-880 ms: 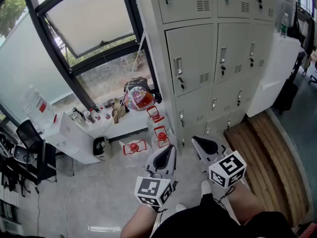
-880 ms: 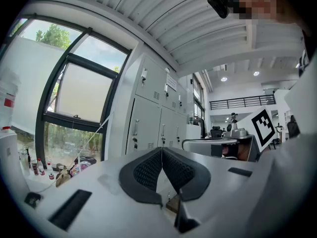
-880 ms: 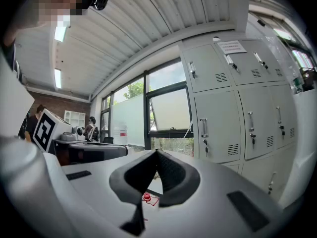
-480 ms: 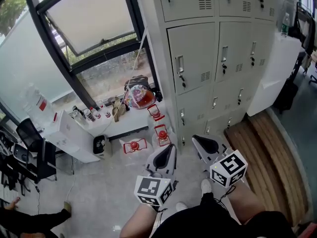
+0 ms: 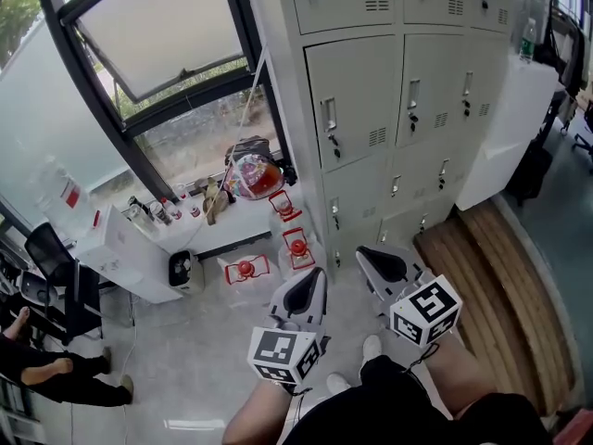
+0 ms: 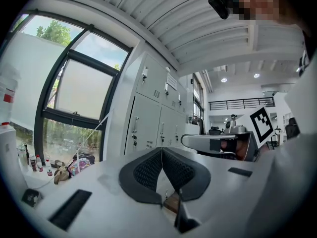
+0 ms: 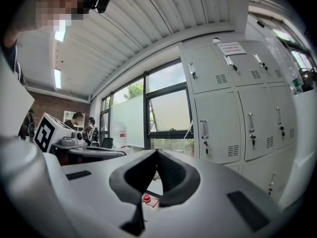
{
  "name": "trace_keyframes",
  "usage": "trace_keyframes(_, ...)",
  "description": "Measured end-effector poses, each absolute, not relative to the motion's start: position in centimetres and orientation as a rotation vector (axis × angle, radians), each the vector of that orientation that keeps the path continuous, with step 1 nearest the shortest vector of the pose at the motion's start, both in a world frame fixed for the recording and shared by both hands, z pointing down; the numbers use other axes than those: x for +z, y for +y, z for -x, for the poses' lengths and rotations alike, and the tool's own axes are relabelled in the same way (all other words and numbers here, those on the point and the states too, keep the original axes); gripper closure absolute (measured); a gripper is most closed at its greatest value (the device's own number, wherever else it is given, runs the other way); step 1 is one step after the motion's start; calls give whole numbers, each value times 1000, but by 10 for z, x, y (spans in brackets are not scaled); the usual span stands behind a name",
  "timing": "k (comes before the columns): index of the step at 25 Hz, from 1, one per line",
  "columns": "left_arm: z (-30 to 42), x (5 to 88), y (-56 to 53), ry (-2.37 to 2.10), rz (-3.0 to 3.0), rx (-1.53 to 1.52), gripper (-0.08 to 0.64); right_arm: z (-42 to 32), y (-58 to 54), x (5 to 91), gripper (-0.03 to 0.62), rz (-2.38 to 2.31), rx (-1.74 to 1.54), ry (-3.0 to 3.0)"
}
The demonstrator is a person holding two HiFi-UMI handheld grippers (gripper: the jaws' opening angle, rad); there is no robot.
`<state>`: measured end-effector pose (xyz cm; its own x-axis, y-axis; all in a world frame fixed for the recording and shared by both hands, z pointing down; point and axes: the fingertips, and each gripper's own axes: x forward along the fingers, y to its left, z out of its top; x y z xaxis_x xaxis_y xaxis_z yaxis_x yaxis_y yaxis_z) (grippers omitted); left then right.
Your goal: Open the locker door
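Facing grey lockers beside window — pale floor.

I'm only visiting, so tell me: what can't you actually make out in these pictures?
- What the lockers hold: head view, their doors are shut.
- Notice on a top locker: right gripper view, print too small to read.
- Person at lower left: head view, cut off by the edge.

A large black-framed window lets daylight in beside the grey lockers. The floor is pale grey, with a wooden strip at the right. A low white cabinet stands below the window, and a black chair is near it. A ceiling lamp is lit.
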<state>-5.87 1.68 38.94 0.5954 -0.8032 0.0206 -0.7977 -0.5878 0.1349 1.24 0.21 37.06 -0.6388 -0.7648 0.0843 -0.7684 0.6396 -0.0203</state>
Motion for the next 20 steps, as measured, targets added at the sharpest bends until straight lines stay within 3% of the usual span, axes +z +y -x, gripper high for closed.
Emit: trace_keyframes(20, 44, 381, -66, -1418, -2647, -70, 543, -24, -97, 356, 538, -1241, 72, -2812)
